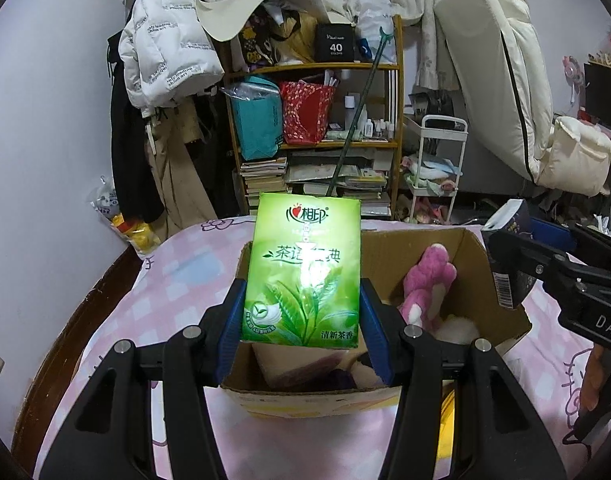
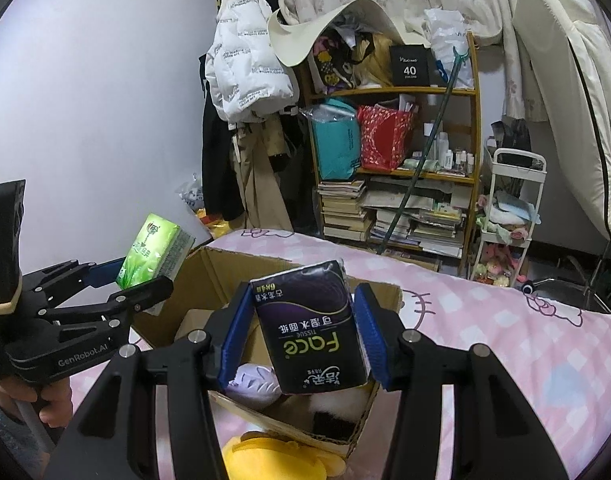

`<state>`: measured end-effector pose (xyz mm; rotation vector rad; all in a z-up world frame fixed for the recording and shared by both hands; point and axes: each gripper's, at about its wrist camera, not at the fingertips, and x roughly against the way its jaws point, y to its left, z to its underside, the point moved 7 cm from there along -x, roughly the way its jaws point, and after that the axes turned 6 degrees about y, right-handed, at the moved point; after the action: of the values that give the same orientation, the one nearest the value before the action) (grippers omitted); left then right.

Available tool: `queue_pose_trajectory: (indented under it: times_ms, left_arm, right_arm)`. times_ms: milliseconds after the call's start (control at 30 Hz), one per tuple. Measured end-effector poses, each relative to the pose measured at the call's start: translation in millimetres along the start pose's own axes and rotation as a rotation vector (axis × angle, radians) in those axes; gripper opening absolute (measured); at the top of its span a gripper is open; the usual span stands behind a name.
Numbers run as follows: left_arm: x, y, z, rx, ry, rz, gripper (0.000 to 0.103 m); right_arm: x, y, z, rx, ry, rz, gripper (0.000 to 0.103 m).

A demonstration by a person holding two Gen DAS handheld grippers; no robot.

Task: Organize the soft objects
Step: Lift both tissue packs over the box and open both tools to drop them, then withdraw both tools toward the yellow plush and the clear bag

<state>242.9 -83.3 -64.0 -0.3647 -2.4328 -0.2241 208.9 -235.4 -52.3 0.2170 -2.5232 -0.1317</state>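
Note:
My left gripper (image 1: pixel 301 316) is shut on a green tissue pack (image 1: pixel 303 272) and holds it above the open cardboard box (image 1: pixel 469 276) on the pink bed. The pack also shows in the right wrist view (image 2: pixel 153 256), held by the left gripper (image 2: pixel 145 276). My right gripper (image 2: pixel 301 340) is shut on a black tissue pack (image 2: pixel 313 328) above the same box (image 2: pixel 209 276); it appears at the right of the left wrist view (image 1: pixel 509 256). Inside the box lie a pink plush toy (image 1: pixel 425 284), a purple soft item (image 2: pixel 253 384) and a black-and-white plush (image 2: pixel 337 412).
A yellow plush (image 2: pixel 273 460) lies on the pink bedsheet (image 2: pixel 485 340) in front of the box. Behind the bed stand a cluttered wooden shelf (image 2: pixel 393 168), a white trolley (image 2: pixel 509 216), hanging jackets (image 2: pixel 245 64) and a leaning mattress (image 2: pixel 573 92).

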Motion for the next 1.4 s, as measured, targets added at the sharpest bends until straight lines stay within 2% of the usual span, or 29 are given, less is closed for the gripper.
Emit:
queue_pose_trajectory:
  times_ms: [333, 533, 633, 700, 767, 833, 900, 967, 1167, 1400]
  left_arm:
    - [-3, -8, 10, -0.015, 0.027, 0.004, 0.054]
    - [3, -7, 11, -0.009, 0.016, -0.014, 0.055]
    - [7, -6, 11, -0.005, 0.015, -0.015, 0.058]
    - [9, -5, 12, 0.001, 0.016, -0.013, 0.069]
    - [15, -5, 12, 0.005, 0.009, -0.010, 0.071]
    - [18, -7, 13, 0.003, 0.010, -0.005, 0.072]
    - [22, -9, 14, 0.003, 0.009, -0.002, 0.082]
    - [27, -12, 14, 0.005, -0.001, -0.004, 0.087]
    - [38, -28, 24, -0.022, 0.011, 0.005, 0.094]
    - [44, -43, 45, -0.044, 0.053, 0.039, 0.094]
  right_arm:
    - [-7, 0, 11, -0.016, 0.051, -0.004, 0.055]
    - [-1, -4, 12, -0.042, 0.057, -0.004, 0.055]
    - [2, -7, 14, -0.054, 0.065, -0.001, 0.055]
    - [3, -10, 16, -0.066, 0.078, 0.004, 0.055]
    - [6, -12, 18, -0.079, 0.084, 0.011, 0.066]
    - [11, -14, 19, -0.091, 0.082, 0.018, 0.069]
    - [15, -17, 21, -0.106, 0.089, 0.028, 0.074]
    - [20, -20, 22, -0.123, 0.088, 0.043, 0.086]
    - [34, -32, 27, -0.180, 0.099, 0.061, 0.094]
    - [42, -42, 34, -0.214, 0.131, 0.080, 0.100]
